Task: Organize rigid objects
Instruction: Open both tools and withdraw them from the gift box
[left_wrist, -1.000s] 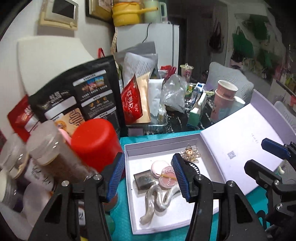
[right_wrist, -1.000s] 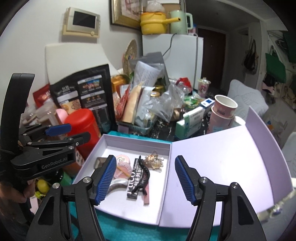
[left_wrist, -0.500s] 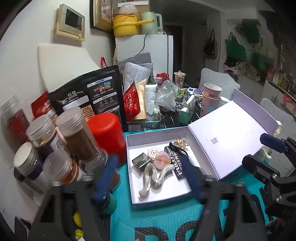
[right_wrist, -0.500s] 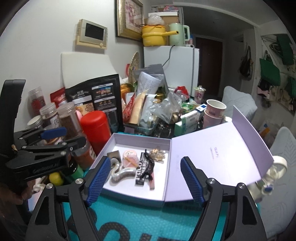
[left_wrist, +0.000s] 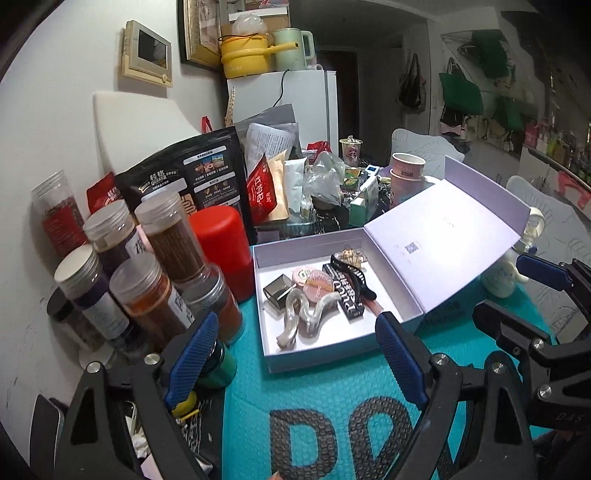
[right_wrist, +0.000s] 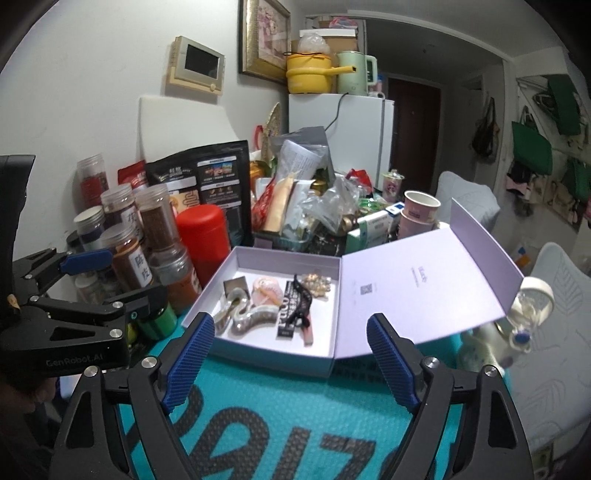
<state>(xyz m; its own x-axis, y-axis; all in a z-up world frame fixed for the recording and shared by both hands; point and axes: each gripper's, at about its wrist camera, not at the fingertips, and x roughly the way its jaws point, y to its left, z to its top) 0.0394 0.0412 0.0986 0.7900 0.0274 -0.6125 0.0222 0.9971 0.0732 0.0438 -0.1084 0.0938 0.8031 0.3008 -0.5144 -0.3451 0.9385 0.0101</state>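
An open lavender box (left_wrist: 306, 358) (right_wrist: 273, 354) lies on the teal mat, its lid (left_wrist: 443, 240) (right_wrist: 417, 284) flipped to the right. Inside lie a clear wavy hair clip (left_wrist: 299, 317) (right_wrist: 243, 314), a pink round compact (left_wrist: 314, 282), a black lettered clip (left_wrist: 345, 291) (right_wrist: 295, 306), a gold brooch (left_wrist: 352, 255) and a grey square piece (left_wrist: 279, 291). My left gripper (left_wrist: 297, 332) hovers in front of the box, jaws opening, nothing between them. Beside it, my right gripper (right_wrist: 291, 326) is also opening and holds nothing.
Several spice jars (left_wrist: 155, 266) and a red canister (left_wrist: 221, 251) crowd the box's left side. A black pouch (left_wrist: 195, 177), bags and stacked paper cups (left_wrist: 406, 173) stand behind it. A white figurine (right_wrist: 524, 314) sits right of the lid. The teal mat (left_wrist: 332, 406) stretches out in front.
Both grippers have drawn back from the box and their jaws have spread wider. More of the teal mat shows in front. The items in the box have not moved.
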